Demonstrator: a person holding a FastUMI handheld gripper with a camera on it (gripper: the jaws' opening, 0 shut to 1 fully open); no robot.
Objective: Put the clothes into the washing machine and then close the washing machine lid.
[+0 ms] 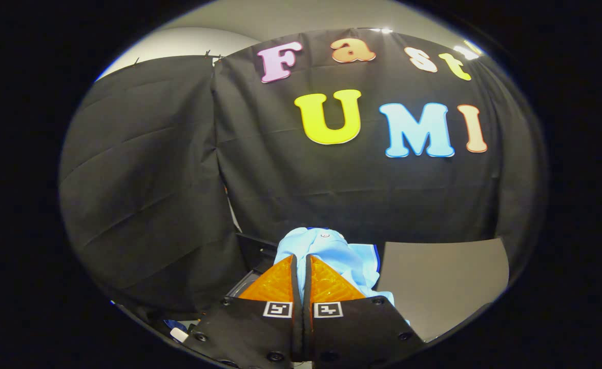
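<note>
Clothes (pixel 326 251), pale blue bundle bunched upright, pinched between nearly closed tongs (pixel 301 261), grey table (pixel 444 282) beside.

Count: one gripper (pixel 301 264), two fingers (pixel 275 284) nearly closed, pinching one light blue garment (pixel 326 251) that bunches at 12 o'clock just beyond their tips. One grey flat panel (pixel 444 279) at 3 o'clock of the fingers. Two black square markers (pixel 277 309) on the finger bases.

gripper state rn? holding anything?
Gripper: closed, fingers nearly touching, pinching the light blue garment, which bunches up just ahead of the fingertips and hangs down beside the fingers.
</note>
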